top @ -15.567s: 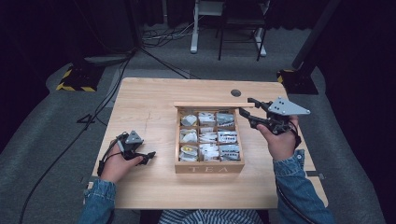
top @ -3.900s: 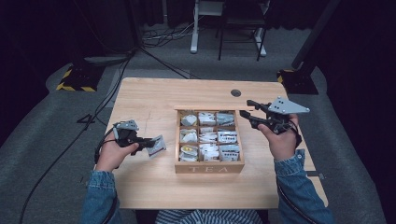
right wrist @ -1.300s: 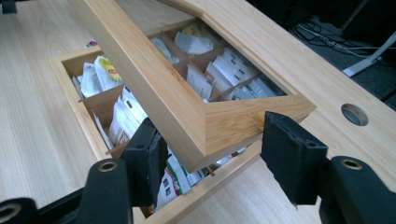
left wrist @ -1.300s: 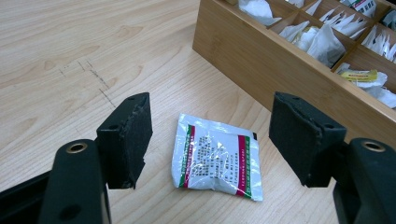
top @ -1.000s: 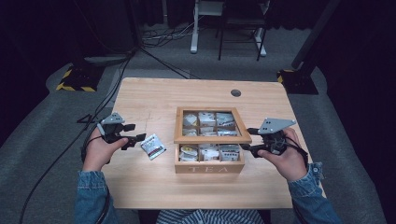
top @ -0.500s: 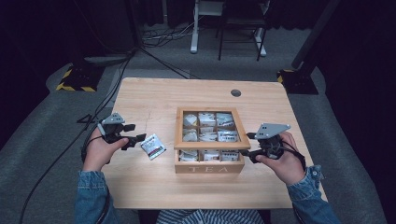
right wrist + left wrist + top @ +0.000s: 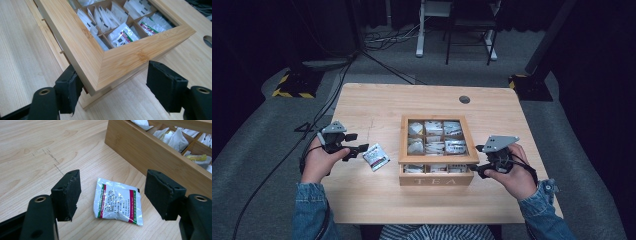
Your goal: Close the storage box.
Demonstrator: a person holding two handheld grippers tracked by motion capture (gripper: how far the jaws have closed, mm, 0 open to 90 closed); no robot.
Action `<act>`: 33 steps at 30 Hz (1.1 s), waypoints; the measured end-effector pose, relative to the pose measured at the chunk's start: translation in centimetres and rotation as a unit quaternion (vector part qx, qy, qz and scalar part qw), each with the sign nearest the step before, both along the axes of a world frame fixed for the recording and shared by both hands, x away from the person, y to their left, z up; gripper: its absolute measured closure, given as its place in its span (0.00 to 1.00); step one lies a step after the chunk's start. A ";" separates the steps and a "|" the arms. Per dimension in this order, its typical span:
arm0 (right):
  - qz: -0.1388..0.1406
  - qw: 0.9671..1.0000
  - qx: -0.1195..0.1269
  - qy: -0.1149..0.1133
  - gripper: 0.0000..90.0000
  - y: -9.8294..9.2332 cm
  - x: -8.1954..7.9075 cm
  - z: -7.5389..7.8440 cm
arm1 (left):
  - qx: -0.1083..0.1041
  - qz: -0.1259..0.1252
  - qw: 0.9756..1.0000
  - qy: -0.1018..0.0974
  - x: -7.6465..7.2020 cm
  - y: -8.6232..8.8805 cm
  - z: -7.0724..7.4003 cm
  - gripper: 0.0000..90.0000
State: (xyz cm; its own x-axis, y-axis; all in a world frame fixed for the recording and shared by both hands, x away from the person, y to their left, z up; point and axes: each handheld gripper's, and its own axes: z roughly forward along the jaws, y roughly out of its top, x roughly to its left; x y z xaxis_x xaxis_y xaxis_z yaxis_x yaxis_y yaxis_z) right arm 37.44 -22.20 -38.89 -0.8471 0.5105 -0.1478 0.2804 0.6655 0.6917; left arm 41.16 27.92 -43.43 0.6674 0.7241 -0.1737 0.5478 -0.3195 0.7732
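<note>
Your left gripper (image 7: 113, 195), jaws apart and empty, had let go of the small white foil sachet with red and green edges (image 7: 117, 201), which lay flat on the pale wooden desk (image 7: 377, 107) just left of the bamboo tea box (image 7: 435, 175). Your right gripper (image 7: 112, 87), jaws apart around the box's glass-paned lid (image 7: 120, 60) corner, had lowered it almost shut, so I judge the removal finished.

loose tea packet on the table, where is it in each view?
High view: packet lies left of centre, between the left gripper and the tea box.
Left gripper view: packet lies centre, flat between the open jaws.
Right gripper view: not in it.
Shared landmark: the tea box.
</note>
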 end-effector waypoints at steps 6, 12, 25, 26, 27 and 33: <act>0.001 1.000 -0.006 0.006 0.33 0.1 0.0 -0.4 | -0.003 0.000 1.000 0.001 0.0 0.0 0.0 0.34; 0.002 1.000 -0.014 0.012 0.33 0.2 0.0 -0.6 | -0.001 0.001 1.000 0.001 0.0 0.0 -0.1 0.34; 0.004 0.999 -0.035 0.028 0.33 0.5 0.1 -1.1 | -0.001 0.002 1.000 0.004 0.1 0.0 -0.3 0.34; 0.005 0.999 -0.037 0.029 0.33 0.5 0.1 -1.1 | -0.001 0.002 1.000 0.004 0.1 0.0 -0.3 0.34; 0.006 0.999 -0.038 0.030 0.33 0.5 0.1 -1.2 | 0.000 0.001 1.000 0.005 0.1 0.1 -0.3 0.34; 0.007 0.998 -0.043 0.042 0.33 0.6 0.3 -1.5 | 0.000 0.001 1.000 0.008 0.2 0.0 -0.4 0.34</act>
State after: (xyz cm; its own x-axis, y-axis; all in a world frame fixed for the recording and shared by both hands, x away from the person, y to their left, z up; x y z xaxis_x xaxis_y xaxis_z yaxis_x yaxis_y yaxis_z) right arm 37.70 -21.60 -40.39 -0.8656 0.4865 -0.1189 0.3245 0.7257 0.6067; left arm 41.33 27.95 -43.84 0.6633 0.7250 -0.1852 0.5609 -0.3178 0.7645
